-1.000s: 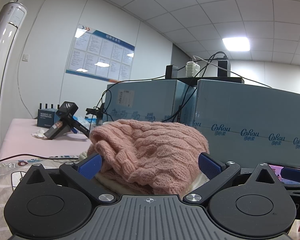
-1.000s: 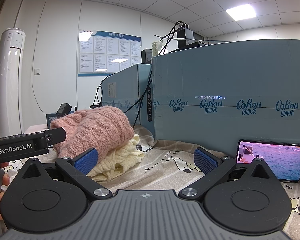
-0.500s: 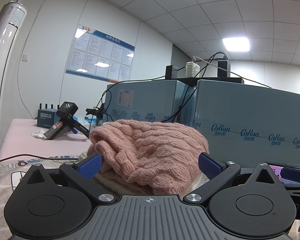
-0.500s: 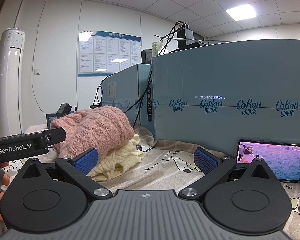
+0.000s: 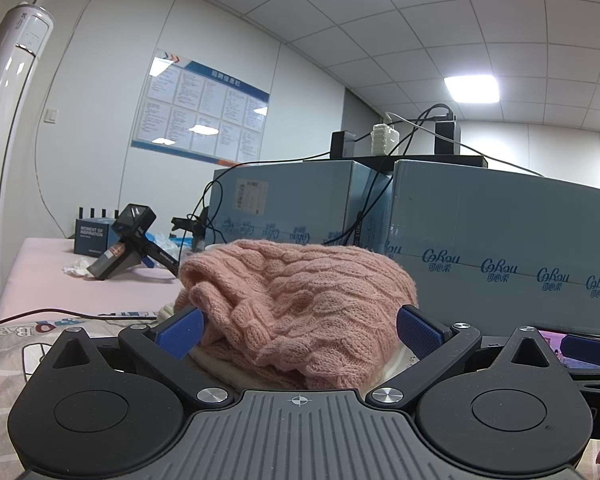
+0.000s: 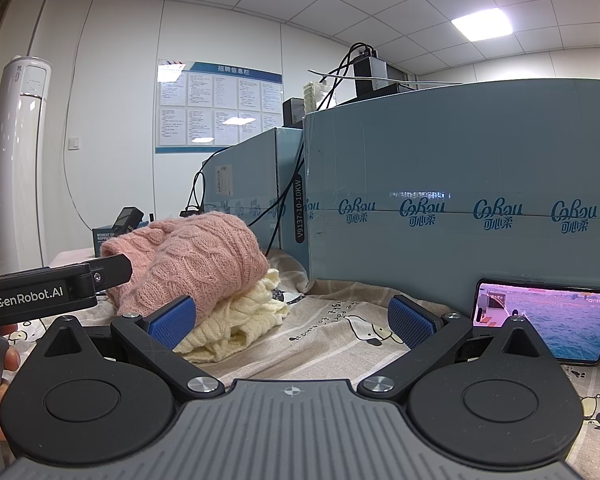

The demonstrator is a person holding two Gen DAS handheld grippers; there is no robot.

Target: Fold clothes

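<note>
A folded pink cable-knit sweater [image 5: 300, 300] lies on top of a folded cream knit sweater [image 6: 240, 328] on the printed sheet [image 6: 332, 336]. My left gripper [image 5: 298, 330] is open, low on the table, with the pink sweater just beyond and between its blue pads; whether they touch it I cannot tell. My right gripper [image 6: 292, 320] is open and empty, to the right of the stack, with its left pad [image 6: 172, 318] in front of the cream sweater. The left gripper's body [image 6: 40, 292] shows in the right wrist view at the left.
Large blue cardboard boxes [image 6: 460, 208] with cables stand behind the clothes. A phone [image 6: 540, 324] with a lit screen leans against the box at the right. A spare gripper [image 5: 128, 244] and a small dark box [image 5: 94, 236] lie on the pink tabletop at far left.
</note>
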